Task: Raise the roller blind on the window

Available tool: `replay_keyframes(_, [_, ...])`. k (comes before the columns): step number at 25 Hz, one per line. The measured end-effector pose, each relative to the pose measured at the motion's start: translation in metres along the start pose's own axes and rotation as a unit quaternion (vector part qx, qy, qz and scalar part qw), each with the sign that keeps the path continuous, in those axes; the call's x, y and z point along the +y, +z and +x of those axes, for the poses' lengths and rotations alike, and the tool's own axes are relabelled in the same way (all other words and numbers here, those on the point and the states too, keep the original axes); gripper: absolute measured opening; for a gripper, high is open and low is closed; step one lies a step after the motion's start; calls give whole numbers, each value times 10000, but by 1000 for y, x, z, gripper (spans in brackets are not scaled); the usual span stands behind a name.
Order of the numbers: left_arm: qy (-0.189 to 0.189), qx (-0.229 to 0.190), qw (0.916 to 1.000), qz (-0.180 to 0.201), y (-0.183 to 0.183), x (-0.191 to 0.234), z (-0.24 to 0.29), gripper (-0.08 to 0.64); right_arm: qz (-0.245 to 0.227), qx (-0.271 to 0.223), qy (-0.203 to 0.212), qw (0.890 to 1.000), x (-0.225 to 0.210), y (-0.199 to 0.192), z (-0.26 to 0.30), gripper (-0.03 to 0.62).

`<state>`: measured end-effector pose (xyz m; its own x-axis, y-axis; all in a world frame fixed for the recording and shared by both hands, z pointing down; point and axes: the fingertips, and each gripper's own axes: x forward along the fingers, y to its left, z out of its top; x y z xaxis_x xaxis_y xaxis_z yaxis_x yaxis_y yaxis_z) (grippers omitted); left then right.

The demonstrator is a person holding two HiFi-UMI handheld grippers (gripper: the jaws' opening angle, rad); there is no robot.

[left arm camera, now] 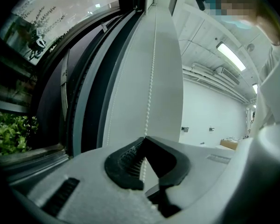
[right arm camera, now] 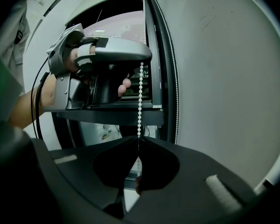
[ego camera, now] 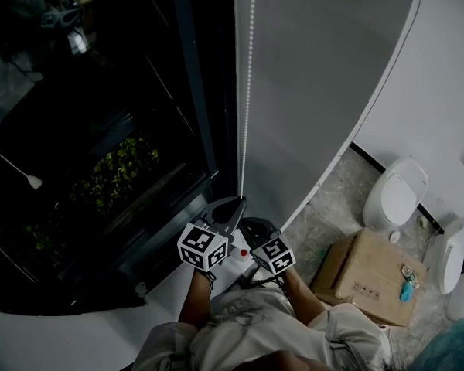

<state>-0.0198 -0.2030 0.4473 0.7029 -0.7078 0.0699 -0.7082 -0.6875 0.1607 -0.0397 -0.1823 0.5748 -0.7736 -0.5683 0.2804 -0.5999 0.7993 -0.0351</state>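
At lower centre, the left hand-held gripper (left arm camera: 144, 139) and the right hand-held gripper (right arm camera: 139, 140) were both clamped on the bead chain (ego camera: 248, 83) along the roller blind's (ego camera: 325, 76) left edge.

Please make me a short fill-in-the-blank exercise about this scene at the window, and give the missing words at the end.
1. The left gripper and the right gripper are both shut on the white bead chain of the roller ____.
2. In the right gripper view, the left gripper holds the chain ____ the right gripper.
3. In the head view, a brown cardboard ____ is on the floor at the right.
Missing words: blind; above; box.
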Motion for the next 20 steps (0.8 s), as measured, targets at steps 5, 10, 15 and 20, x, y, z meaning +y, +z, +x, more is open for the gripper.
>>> replay_keyframes(5, [12,53,10000,-20,-5,0,1,14,19,63,-8,10000,0,-6,0,12])
replay_keyframes(10, [15,34,10000,35,-3,0,1,12,-8,48,-51,10000,-3,-3,0,11])
replay_keyframes(15, [14,10,10000,57,-2,0,1,14,25,-98,-97,9999,-1,-2,-2,12])
replay_keyframes(20, [46,-42,9999,112,2,3,0,14,-14,-192,-100,9998,0,2,-2,14])
